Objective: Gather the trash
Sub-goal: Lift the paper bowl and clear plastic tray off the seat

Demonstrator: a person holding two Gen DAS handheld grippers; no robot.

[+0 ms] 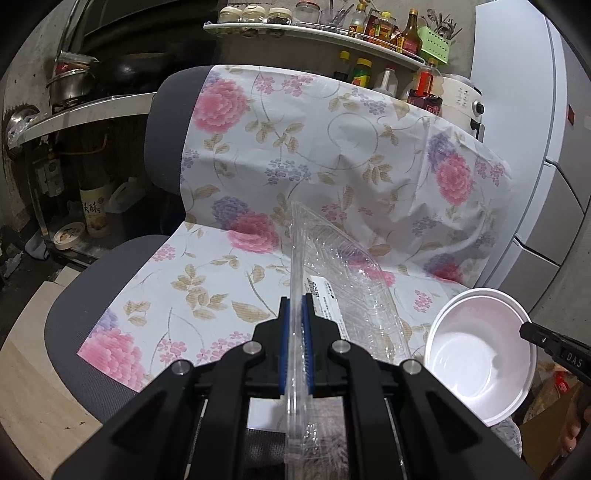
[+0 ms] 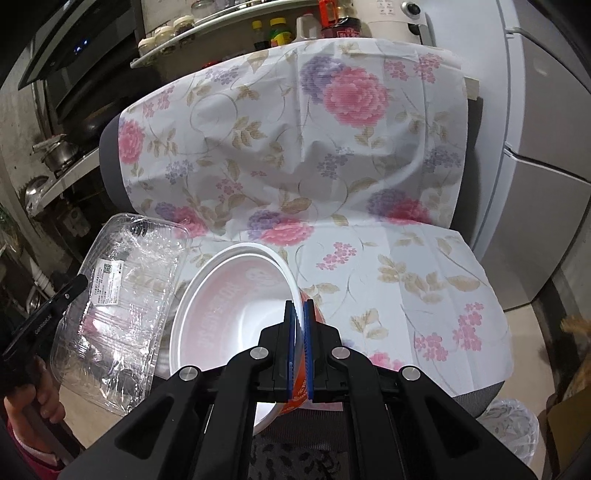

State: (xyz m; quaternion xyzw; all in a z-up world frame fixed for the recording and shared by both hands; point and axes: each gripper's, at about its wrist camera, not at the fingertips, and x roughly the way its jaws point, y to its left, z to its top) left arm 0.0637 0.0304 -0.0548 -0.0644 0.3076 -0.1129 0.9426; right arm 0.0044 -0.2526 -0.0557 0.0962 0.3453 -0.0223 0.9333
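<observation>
Over the chair [image 1: 74,306], left gripper [image 1: 296,306] clamps clear tray [image 1: 347,266]; right gripper [image 2: 299,314] clamps bowl [image 2: 229,295].

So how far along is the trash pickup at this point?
Midway. Both pieces are picked up: the left gripper is shut on the clear tray, the right gripper on the bowl rim, both lifted off the floral cloth. Left: dropping them, probably into the lined bin at lower right; no other trash shows on the cloth.

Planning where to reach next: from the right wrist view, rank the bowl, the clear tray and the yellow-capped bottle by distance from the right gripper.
1. Bowl: rim clamped in the right gripper.
2. Clear tray: left, beside the bowl.
3. Yellow-capped bottle: behind the chair back, top.
</observation>
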